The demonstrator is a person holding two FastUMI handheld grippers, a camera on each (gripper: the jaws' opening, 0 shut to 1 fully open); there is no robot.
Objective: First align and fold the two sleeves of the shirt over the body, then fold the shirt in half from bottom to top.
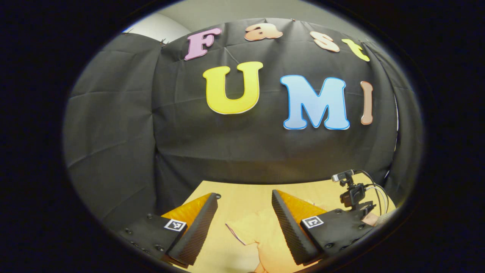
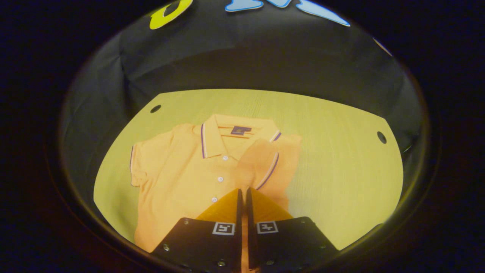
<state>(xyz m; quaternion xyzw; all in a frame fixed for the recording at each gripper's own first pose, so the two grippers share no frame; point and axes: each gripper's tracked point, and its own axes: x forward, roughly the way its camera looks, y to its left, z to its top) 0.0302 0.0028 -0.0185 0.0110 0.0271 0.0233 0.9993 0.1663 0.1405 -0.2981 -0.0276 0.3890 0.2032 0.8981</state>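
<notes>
Here we see the shirt lying face up and spread out on the table, collar toward the booth's far wall. In the right gripper view, the sleeve on the right of that picture is already folded in over the body, its striped cuff lying slantwise just beside the button placket. The other sleeve lies out flat to the side, unfolded.

The right gripper sits low over the shirt's body near the folded sleeve, its two fingers drawn together with only a thin slit between them; we cannot tell whether any cloth is pinched there.

In the left gripper view, the left gripper is held with its fingers well apart and nothing between them. Beyond them we see part of the shirt on the table. At the right edge of that view a small camera with cables stands by the table.
</notes>
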